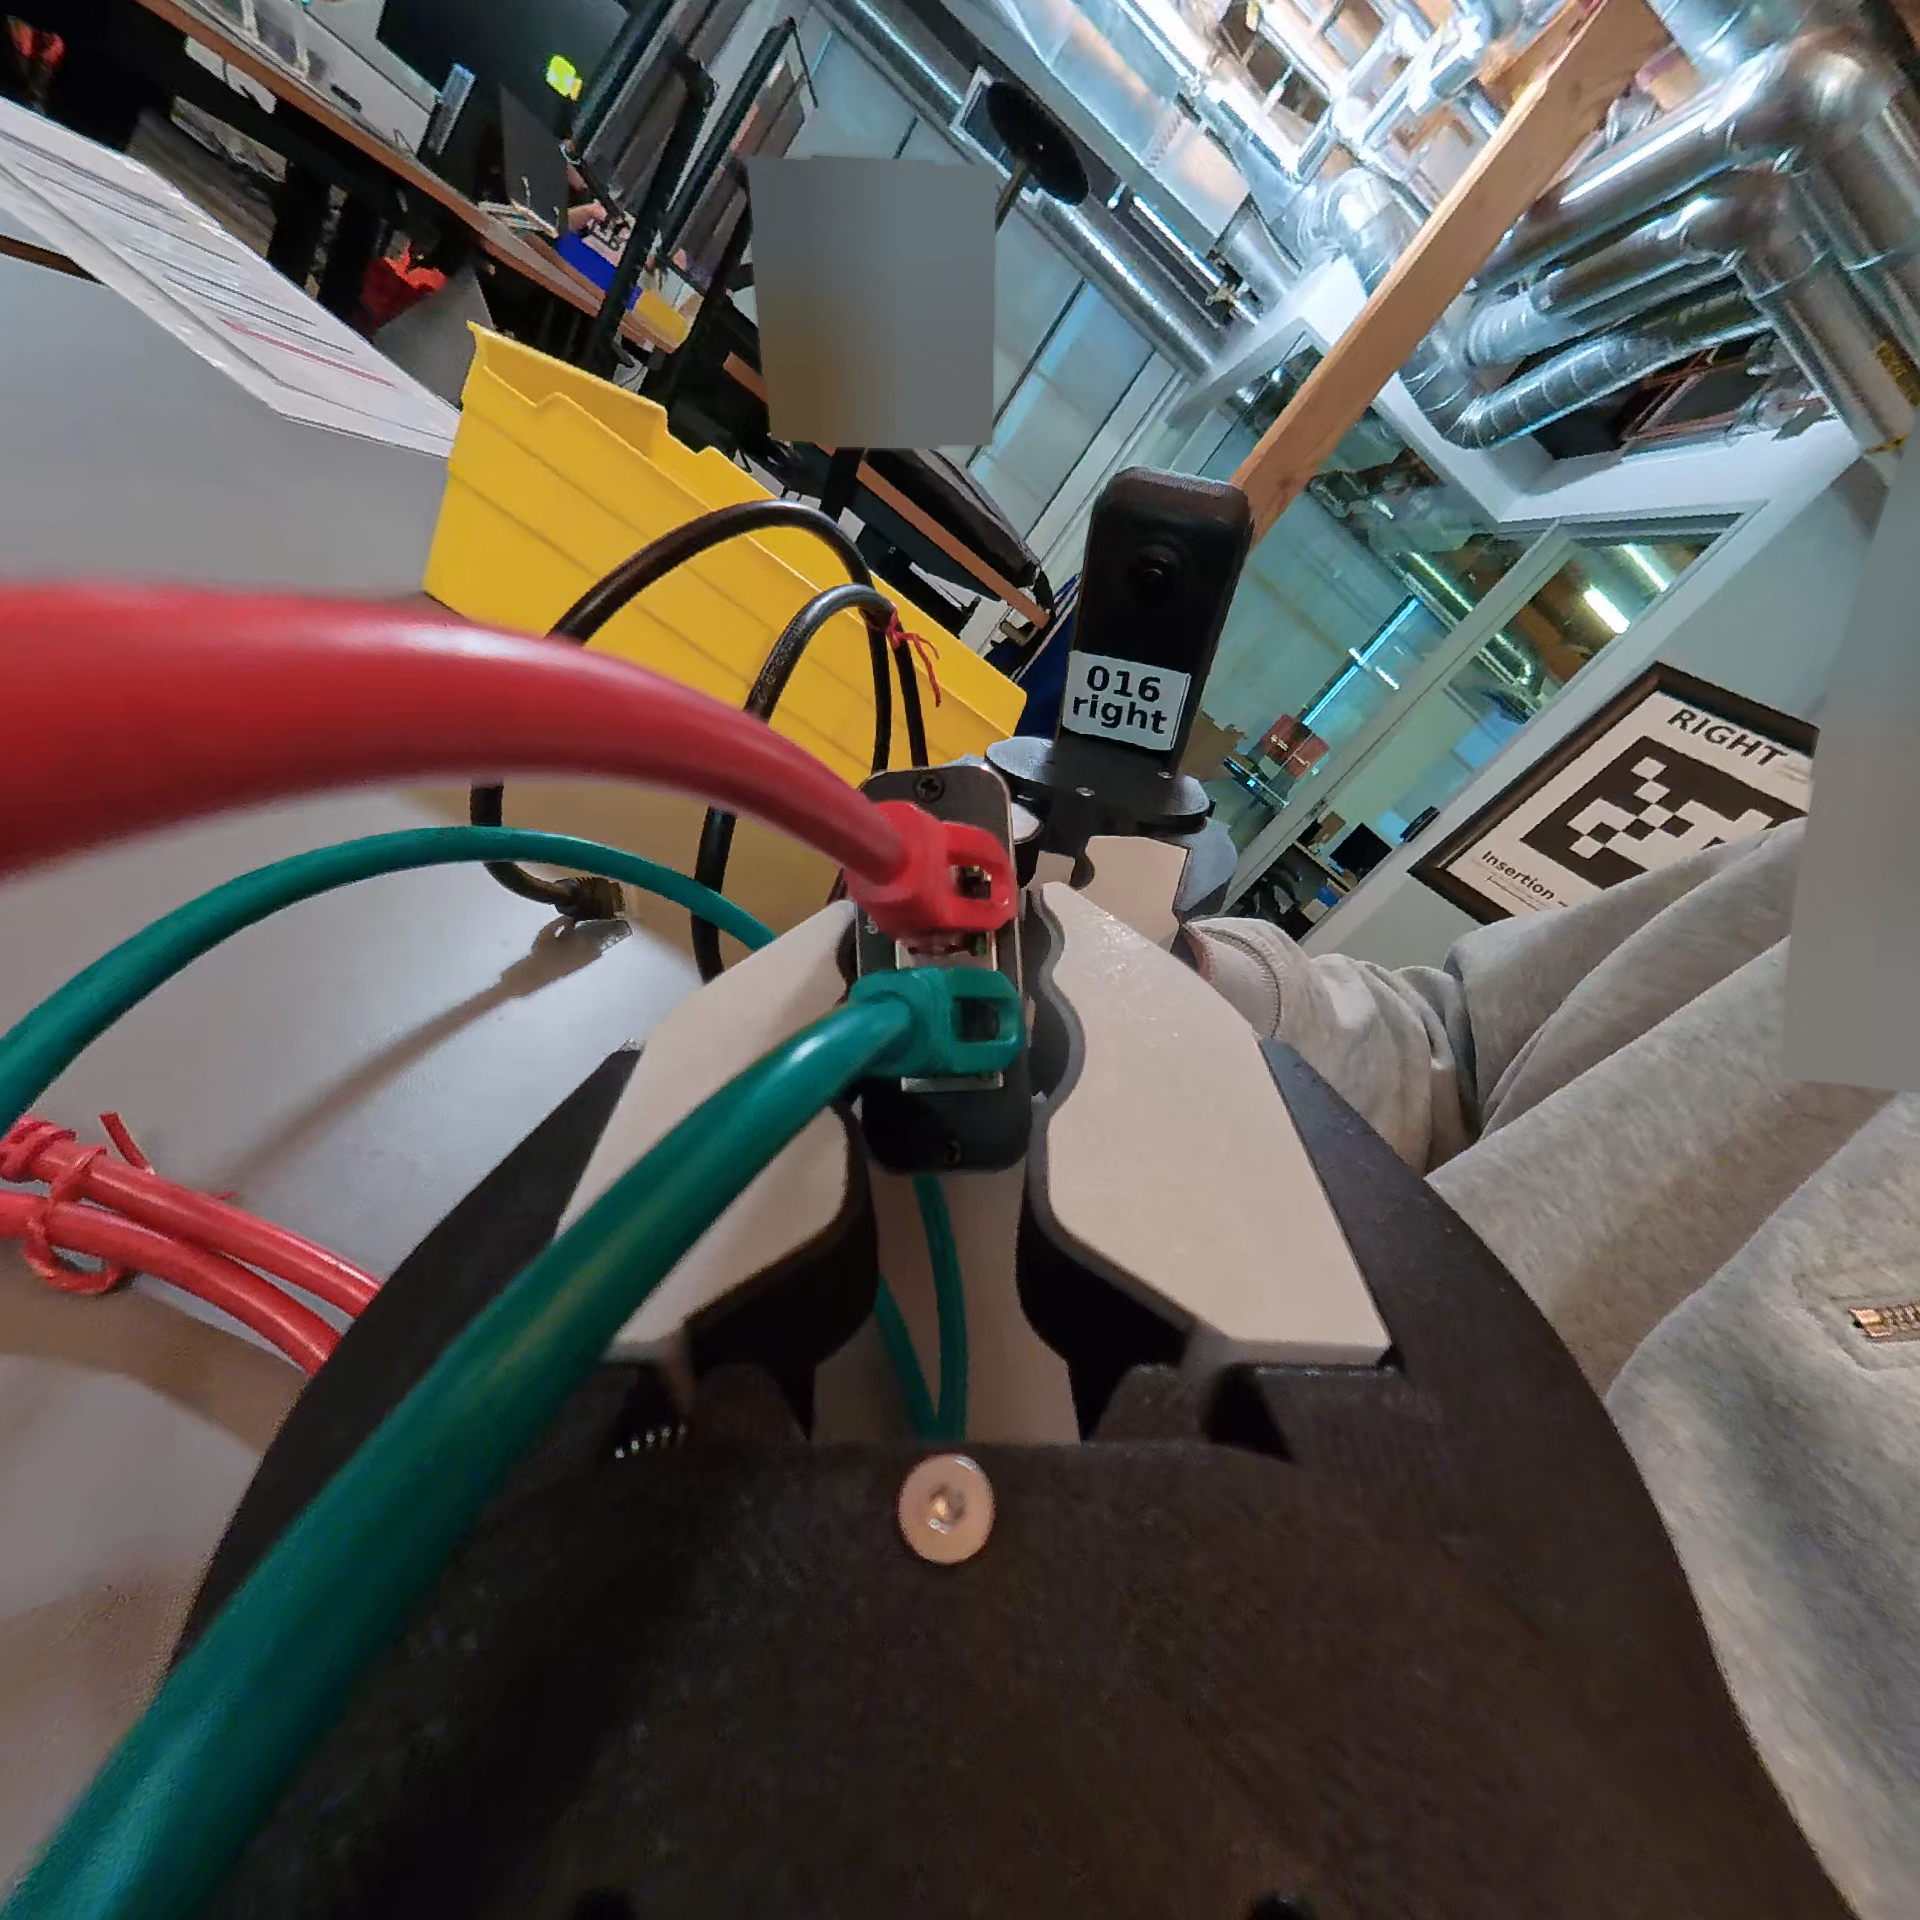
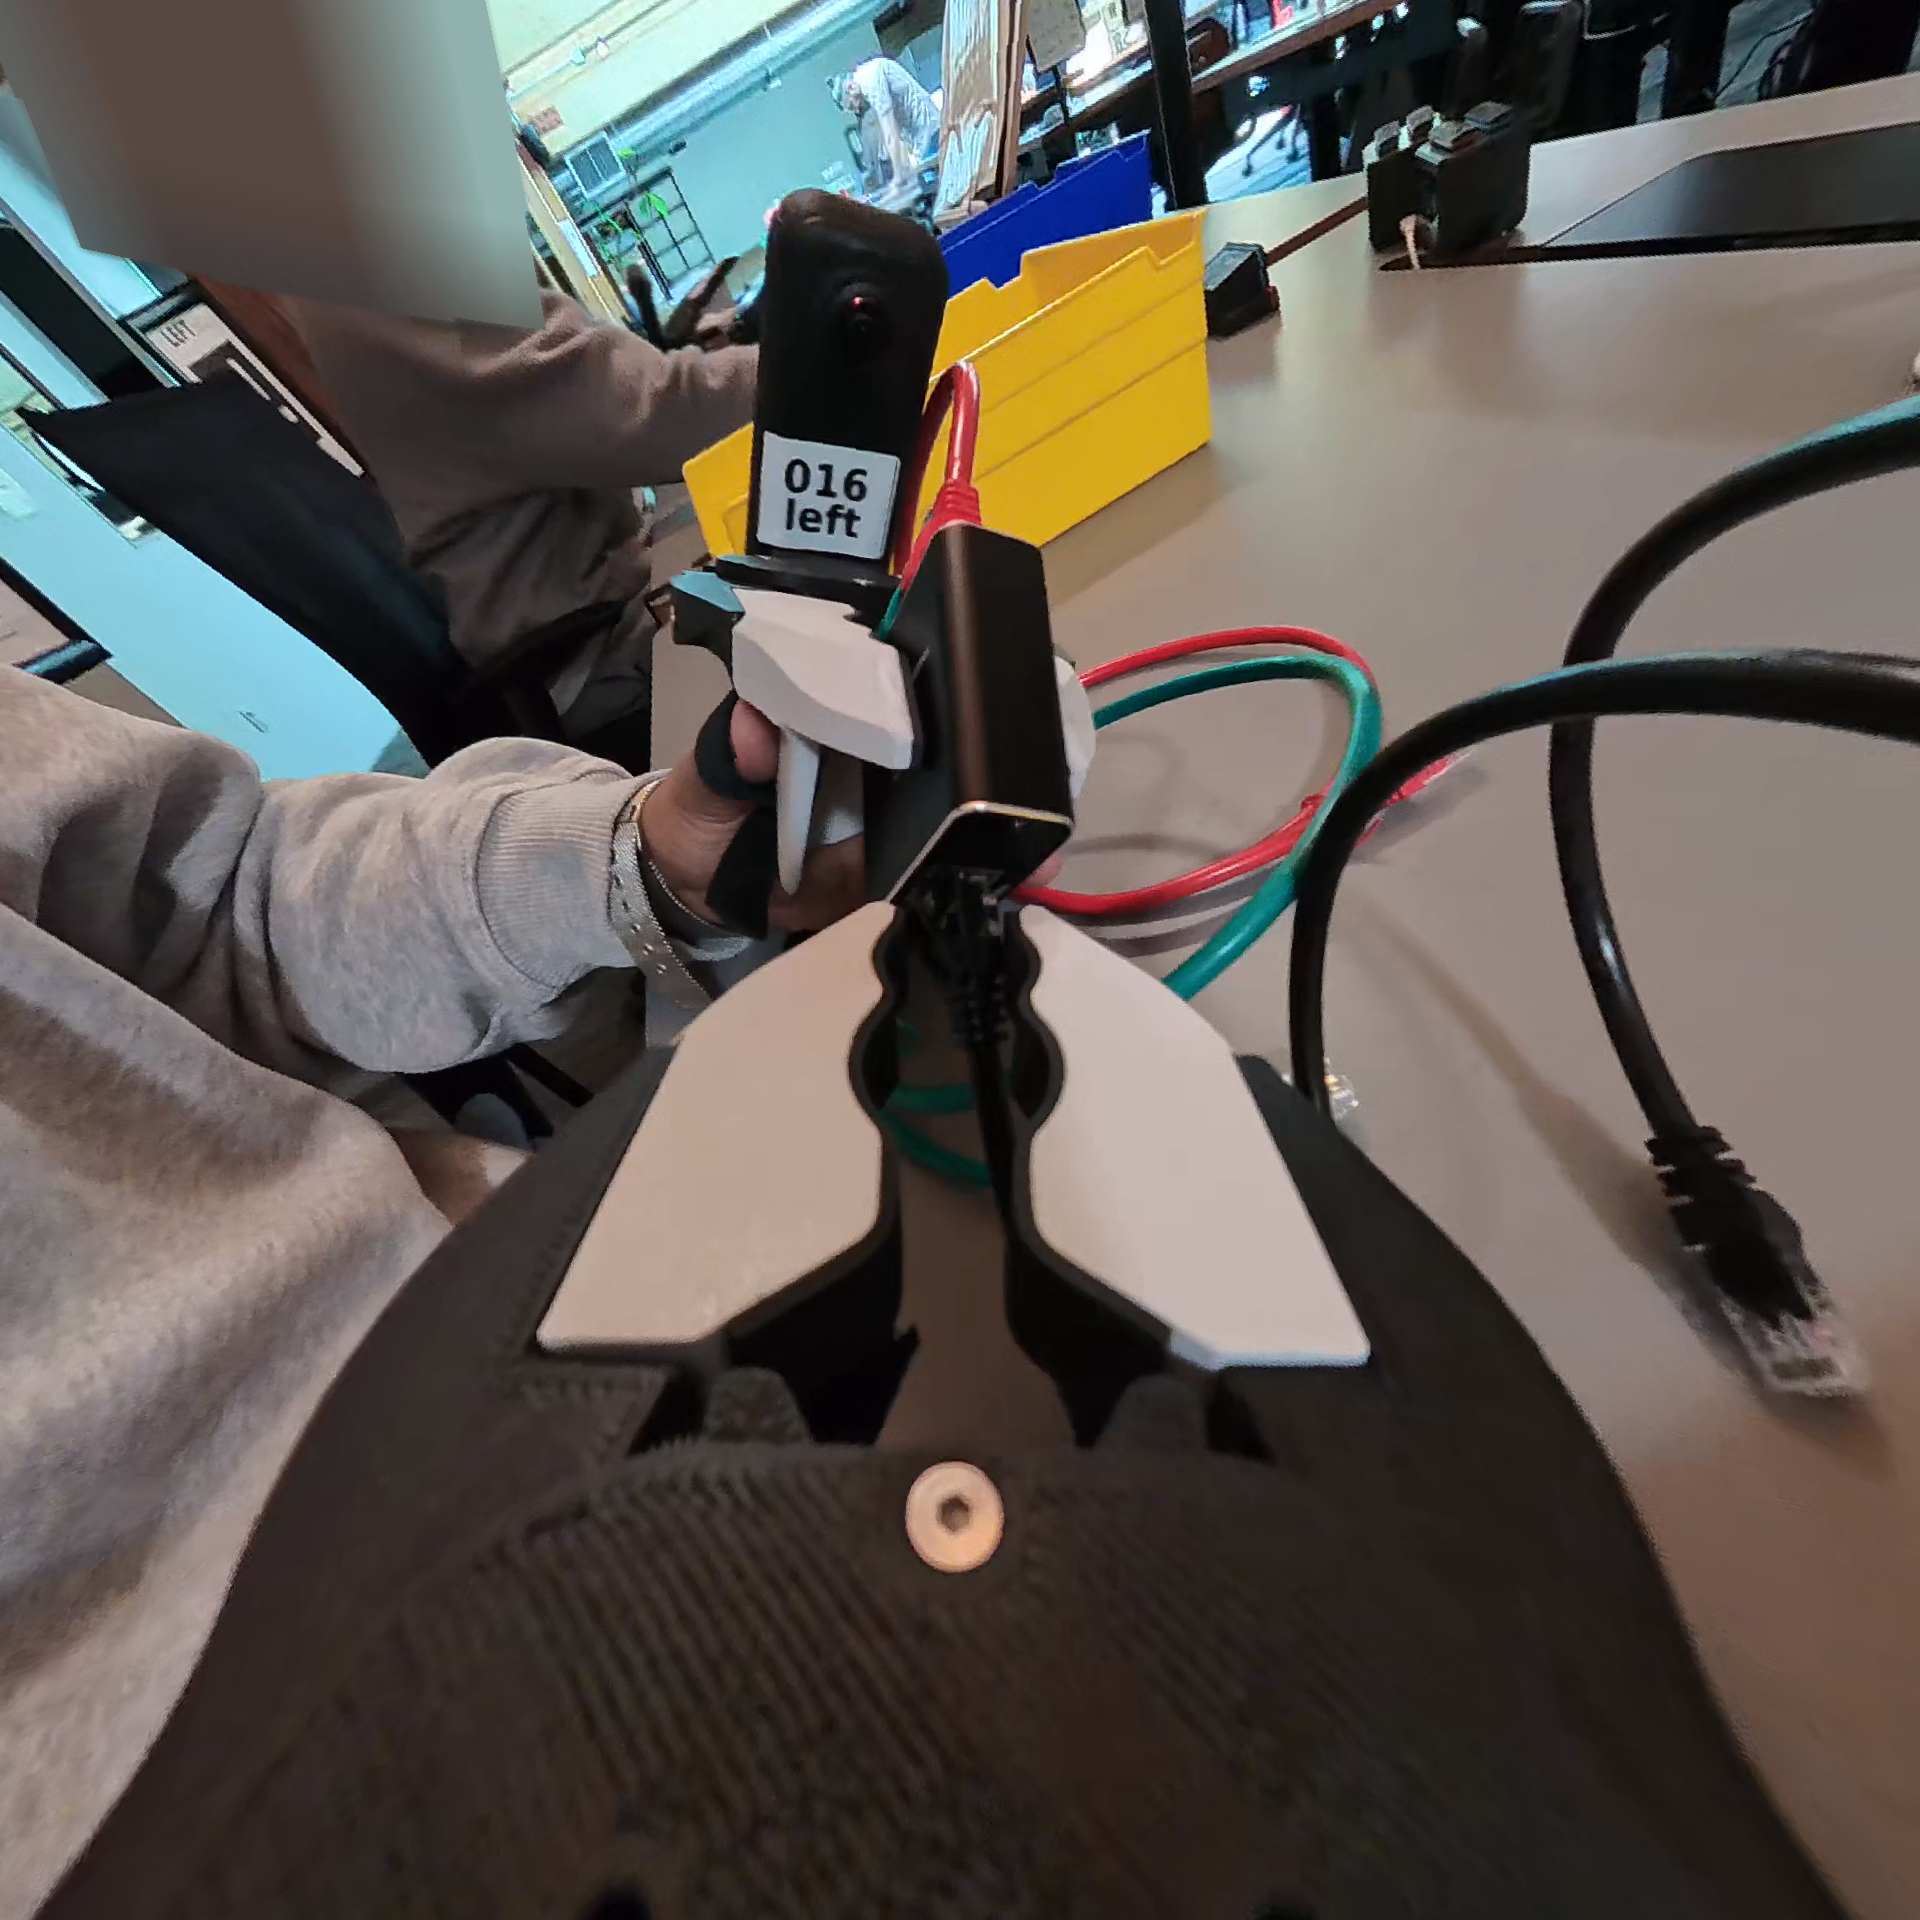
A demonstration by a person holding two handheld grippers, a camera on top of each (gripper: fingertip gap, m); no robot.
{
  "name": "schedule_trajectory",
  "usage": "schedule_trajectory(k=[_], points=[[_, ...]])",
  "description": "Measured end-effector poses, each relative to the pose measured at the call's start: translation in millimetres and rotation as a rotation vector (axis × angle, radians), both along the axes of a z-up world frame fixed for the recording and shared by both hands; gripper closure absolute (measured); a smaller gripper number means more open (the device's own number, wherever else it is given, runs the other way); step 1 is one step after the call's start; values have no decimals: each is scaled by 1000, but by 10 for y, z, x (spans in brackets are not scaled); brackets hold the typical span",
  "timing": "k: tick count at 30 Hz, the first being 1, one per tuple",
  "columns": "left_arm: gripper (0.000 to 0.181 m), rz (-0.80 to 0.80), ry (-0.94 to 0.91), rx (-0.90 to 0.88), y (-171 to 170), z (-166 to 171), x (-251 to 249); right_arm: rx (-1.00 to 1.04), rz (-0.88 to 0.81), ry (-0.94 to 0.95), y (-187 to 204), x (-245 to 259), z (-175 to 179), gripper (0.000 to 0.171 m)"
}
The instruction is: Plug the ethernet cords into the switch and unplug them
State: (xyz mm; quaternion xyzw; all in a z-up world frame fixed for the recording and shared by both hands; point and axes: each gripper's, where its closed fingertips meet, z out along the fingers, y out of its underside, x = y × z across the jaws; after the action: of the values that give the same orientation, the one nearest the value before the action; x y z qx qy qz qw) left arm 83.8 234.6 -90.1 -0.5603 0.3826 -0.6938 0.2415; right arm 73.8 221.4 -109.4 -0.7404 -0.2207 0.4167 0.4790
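Note:
My left gripper (image 1: 940,914) is shut on the small black switch (image 1: 940,1127) and holds it off the table. A red ethernet plug (image 1: 951,878) and a green ethernet plug (image 1: 961,1029) sit in ports on the switch's side. In the right wrist view the switch (image 2: 992,675) stands tilted in the left gripper (image 2: 831,675). My right gripper (image 2: 956,935) is shut on a black ethernet plug (image 2: 971,987) whose tip is at the port in the switch's near end. I cannot tell how deep it sits. The right gripper (image 1: 1117,883) shows just behind the switch.
A yellow bin (image 2: 1091,395) stands at the back of the grey table (image 2: 1455,520). A loose black cord end (image 2: 1766,1278) lies at the right. Red and green cord loops (image 2: 1299,727) lie behind the switch. A tied red cord bundle (image 1: 156,1226) lies left. A person's grey sleeve (image 2: 312,883) is at the left.

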Motion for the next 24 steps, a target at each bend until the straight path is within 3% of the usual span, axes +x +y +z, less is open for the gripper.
schedule_trajectory(k=[8,19,24], points=[[155,-5,3,7,-15,-4,0,-33,5,95,18,41,46,154],[155,6,19,13,-13,-25,11,17,-31,-17,33,68,29,157],[155,-30,-7,-137,19,10,-23,84,-93,-83,69,60,87,158]])
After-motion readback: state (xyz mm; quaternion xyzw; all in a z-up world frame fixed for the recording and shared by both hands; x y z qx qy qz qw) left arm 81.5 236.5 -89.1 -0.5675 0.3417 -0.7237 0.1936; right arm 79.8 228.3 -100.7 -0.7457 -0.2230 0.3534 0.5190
